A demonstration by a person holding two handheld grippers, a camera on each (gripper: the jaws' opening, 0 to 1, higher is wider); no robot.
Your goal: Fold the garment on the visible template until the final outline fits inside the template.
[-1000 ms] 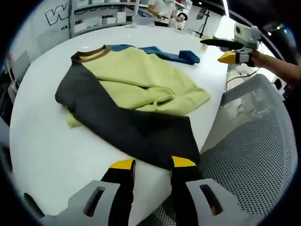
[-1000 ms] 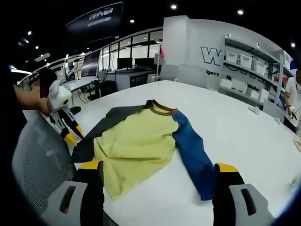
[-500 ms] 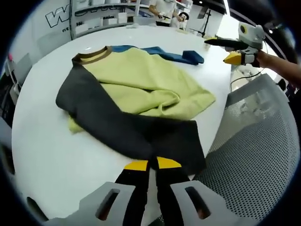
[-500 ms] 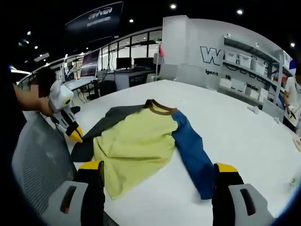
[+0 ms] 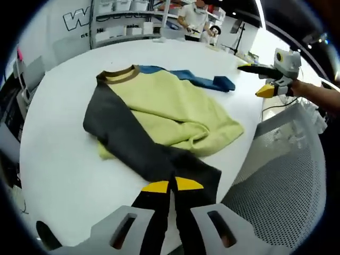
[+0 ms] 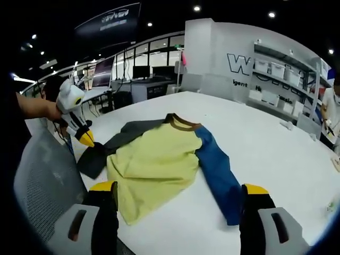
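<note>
No template outline can be made out on the white table (image 5: 58, 175), and the garment's (image 5: 170, 114) hem is partly hidden under its own dark grey sleeve (image 5: 133, 143). That long-sleeved shirt lies spread on the glossy round tabletop: soft yellow-green body, rumpled near the hem, brown ribbed collar (image 5: 119, 74), grey sleeve folded across the front, blue sleeve (image 5: 196, 79) stretched out on the far side.

In the left gripper view, the left gripper (image 5: 171, 185) has its yellow-tipped black jaws pressed together on the cuff end of the grey sleeve, at the table's near edge. A grey mesh chair back (image 5: 281, 180) crowds in on the right, beside the table. Beyond it the right gripper (image 5: 260, 79) comes in, held in a hand over the table edge.

In the right gripper view, the left gripper (image 6: 85, 139) sits on the grey cuff at the left, near the mesh chair (image 6: 42, 180). The right gripper (image 6: 180, 188) has its jaws spread wide and empty, the shirt (image 6: 159, 159) lying between them on the table (image 6: 276, 154). Behind stand white shelves with boxes (image 6: 281, 69) and desks with monitors (image 6: 141, 69).
</note>
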